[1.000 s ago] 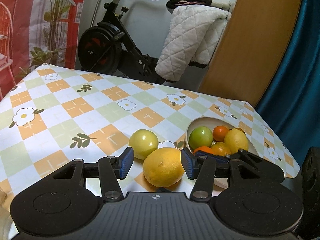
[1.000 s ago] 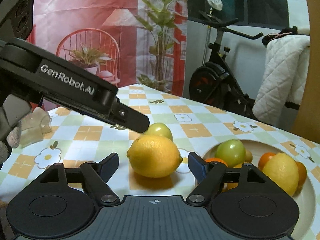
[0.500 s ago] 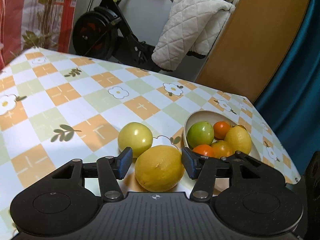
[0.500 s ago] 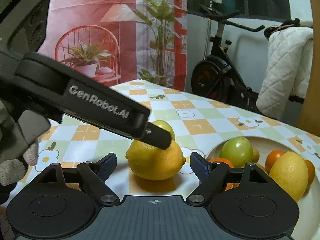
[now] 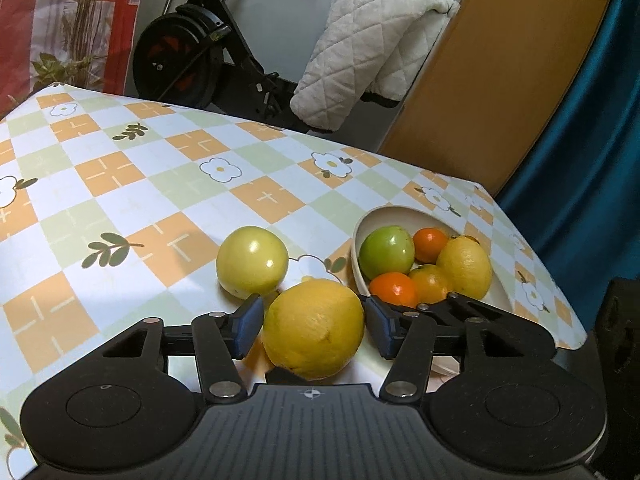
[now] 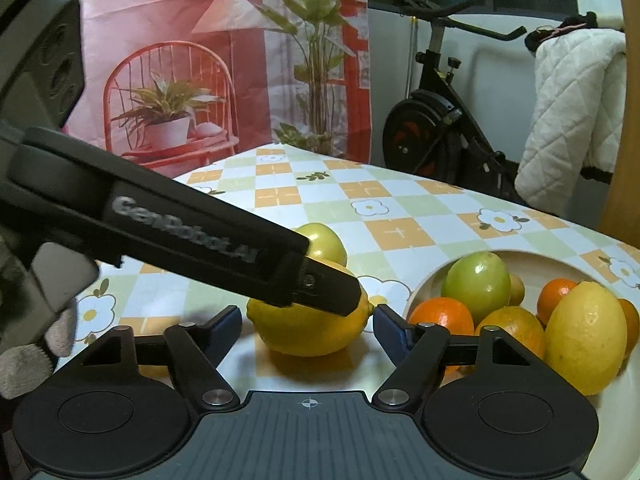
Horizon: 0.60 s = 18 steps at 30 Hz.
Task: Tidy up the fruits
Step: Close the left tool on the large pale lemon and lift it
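Note:
A large yellow lemon (image 5: pixel 314 330) lies on the checked tablecloth between the fingers of my left gripper (image 5: pixel 314 326); the jaws are open around it, close to its sides. In the right wrist view the lemon (image 6: pixel 308 330) lies between the open jaws of my right gripper (image 6: pixel 307 326), and the left gripper's black finger (image 6: pixel 320 286) lies across its top. A pale green apple (image 5: pixel 252 261) sits just behind the lemon. A cream bowl (image 5: pixel 372 216) to the right holds a green apple (image 5: pixel 386 252), oranges and another lemon (image 5: pixel 464 268).
The table's right edge (image 5: pixel 560 280) runs close behind the bowl. An exercise bike (image 5: pixel 192 48) and a quilted white cover (image 5: pixel 368 48) stand beyond the far edge. A gloved hand (image 6: pixel 28 356) holds the left gripper at the left of the right wrist view.
The left gripper has moved forward around the lemon, its jaws now alongside it. In the right wrist view its finger has slid across the lemon's top. The right gripper has edged closer.

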Each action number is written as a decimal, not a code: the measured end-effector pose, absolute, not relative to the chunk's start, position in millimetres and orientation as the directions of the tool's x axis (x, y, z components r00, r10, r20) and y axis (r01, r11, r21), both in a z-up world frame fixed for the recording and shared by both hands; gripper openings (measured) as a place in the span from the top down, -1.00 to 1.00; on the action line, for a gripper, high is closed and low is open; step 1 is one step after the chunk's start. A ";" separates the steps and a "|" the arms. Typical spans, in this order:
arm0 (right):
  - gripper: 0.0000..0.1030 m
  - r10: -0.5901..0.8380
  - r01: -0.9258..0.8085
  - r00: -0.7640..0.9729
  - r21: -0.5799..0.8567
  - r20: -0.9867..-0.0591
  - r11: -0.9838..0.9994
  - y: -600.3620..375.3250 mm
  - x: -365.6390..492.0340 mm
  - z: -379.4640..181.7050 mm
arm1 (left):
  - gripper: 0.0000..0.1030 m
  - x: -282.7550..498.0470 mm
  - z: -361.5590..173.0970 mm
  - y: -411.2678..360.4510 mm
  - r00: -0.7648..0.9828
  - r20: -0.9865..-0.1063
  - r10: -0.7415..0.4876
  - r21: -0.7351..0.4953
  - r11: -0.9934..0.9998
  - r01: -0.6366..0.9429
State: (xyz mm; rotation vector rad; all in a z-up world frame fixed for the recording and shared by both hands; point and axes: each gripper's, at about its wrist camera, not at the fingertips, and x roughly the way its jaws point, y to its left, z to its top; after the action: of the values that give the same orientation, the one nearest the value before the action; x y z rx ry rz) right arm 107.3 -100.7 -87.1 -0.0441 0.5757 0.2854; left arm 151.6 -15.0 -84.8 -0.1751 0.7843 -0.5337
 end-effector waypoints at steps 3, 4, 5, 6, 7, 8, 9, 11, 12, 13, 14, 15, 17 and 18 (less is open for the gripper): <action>-0.30 0.250 -0.268 0.800 0.048 -0.545 0.962 -102.4 108.5 -86.9 | -0.05 145.5 -83.3 -15.8 0.592 -0.619 -0.517 -0.336 0.855 0.395; -0.26 0.250 -0.264 0.799 0.055 -0.546 0.963 -103.4 108.8 -87.0 | -0.03 143.5 -82.8 -16.1 0.594 -0.617 -0.516 -0.334 0.855 0.396; -0.22 0.251 -0.259 0.797 0.064 -0.550 0.964 -104.8 109.1 -87.4 | -0.03 141.2 -82.4 -16.6 0.597 -0.616 -0.515 -0.331 0.856 0.397; -0.20 0.255 -0.257 0.793 0.075 -0.553 0.964 -106.0 108.6 -88.1 | -0.03 139.8 -82.1 -16.6 0.599 -0.614 -0.514 -0.330 0.857 0.397; -0.19 0.260 -0.257 0.792 0.085 -0.552 0.963 -107.2 107.3 -88.5 | -0.02 138.0 -82.0 -16.6 0.600 -0.612 -0.515 -0.332 0.856 0.396; -0.18 0.262 -0.256 0.792 0.089 -0.551 0.963 -108.0 105.9 -88.6 | -0.02 136.6 -81.8 -16.6 0.600 -0.611 -0.517 -0.335 0.855 0.395; -0.18 0.262 -0.253 0.793 0.093 -0.550 0.963 -108.7 104.1 -88.8 | -0.02 134.5 -81.4 -17.0 0.601 -0.608 -0.518 -0.337 0.854 0.396; -0.17 0.266 -0.250 0.795 0.104 -0.546 0.963 -110.7 99.8 -89.2 | -0.01 130.2 -80.4 -17.2 0.604 -0.603 -0.521 -0.338 0.853 0.398; -0.17 0.269 -0.249 0.795 0.112 -0.544 0.962 -112.2 98.0 -89.3 | -0.01 127.7 -79.7 -18.0 0.605 -0.601 -0.522 -0.336 0.852 0.401; -0.17 0.271 -0.247 0.796 0.118 -0.542 0.962 -113.5 95.8 -89.6 | -0.01 125.1 -78.9 -19.1 0.606 -0.600 -0.523 -0.333 0.852 0.405; -0.17 0.272 -0.245 0.796 0.123 -0.540 0.962 -114.7 93.6 -89.7 | -0.01 122.3 -78.5 -20.4 0.607 -0.598 -0.523 -0.329 0.851 0.409; -0.17 0.273 -0.244 0.797 0.126 -0.540 0.962 -115.4 91.2 -89.4 | -0.01 119.1 -77.6 -21.9 0.609 -0.597 -0.522 -0.322 0.851 0.414; -0.17 0.277 -0.243 0.796 0.134 -0.538 0.961 -117.4 86.4 -89.6 | -0.01 113.3 -76.5 -24.4 0.614 -0.596 -0.518 -0.309 0.853 0.420; -0.17 0.278 -0.243 0.796 0.137 -0.537 0.960 -118.5 83.7 -89.7 | -0.01 110.3 -76.3 -25.7 0.616 -0.596 -0.516 -0.303 0.854 0.423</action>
State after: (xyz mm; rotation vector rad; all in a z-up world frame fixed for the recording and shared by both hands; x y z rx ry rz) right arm 83.7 -118.5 -89.7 0.0617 0.5864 0.2804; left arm 110.3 -25.7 -76.3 -0.1369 0.7289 -0.5422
